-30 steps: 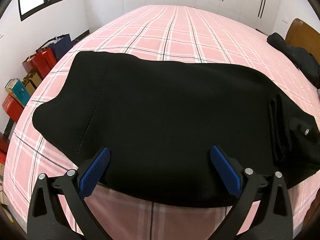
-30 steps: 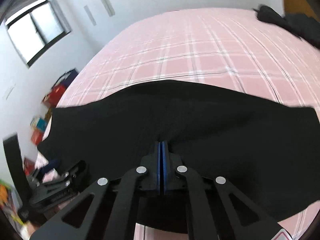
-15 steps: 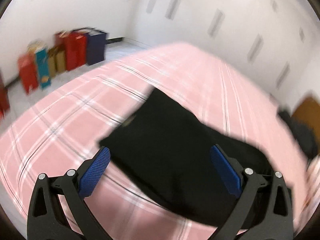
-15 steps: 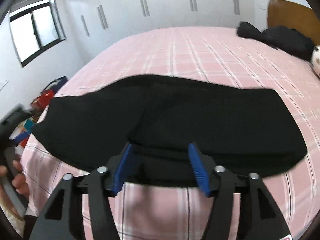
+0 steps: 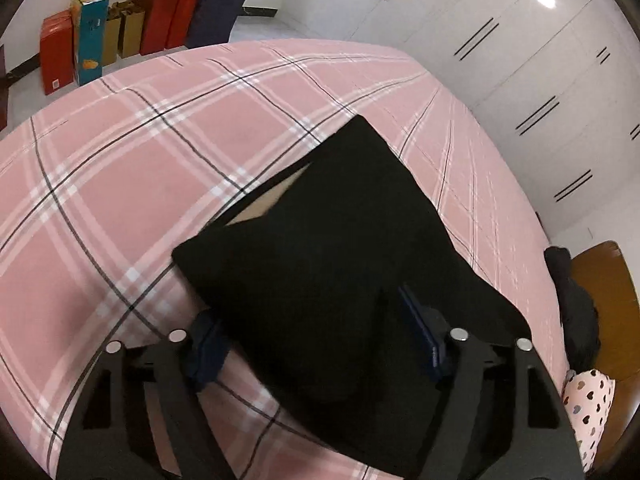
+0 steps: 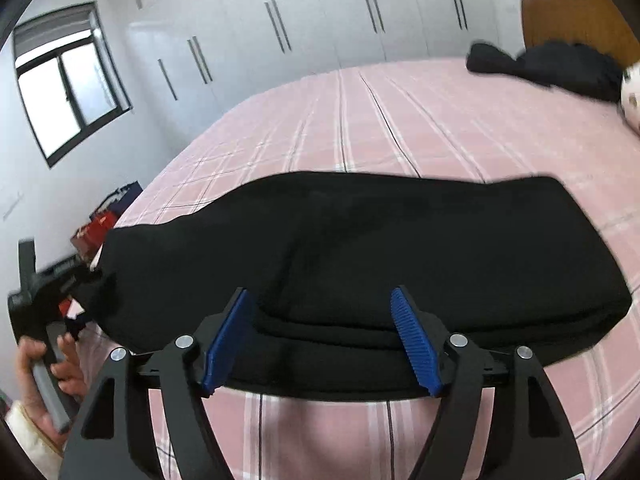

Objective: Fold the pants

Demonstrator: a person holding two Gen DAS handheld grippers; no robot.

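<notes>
The pink plaid bed is carrying the black pants, lying folded into a thick, layered band near its front edge. The left tongs are closing around one end of the pants, pads not visibly pressing; the right tongs are opening, fabric between them ungripped. Only the left view is showing gift bags; only the right is showing a hand.
</notes>
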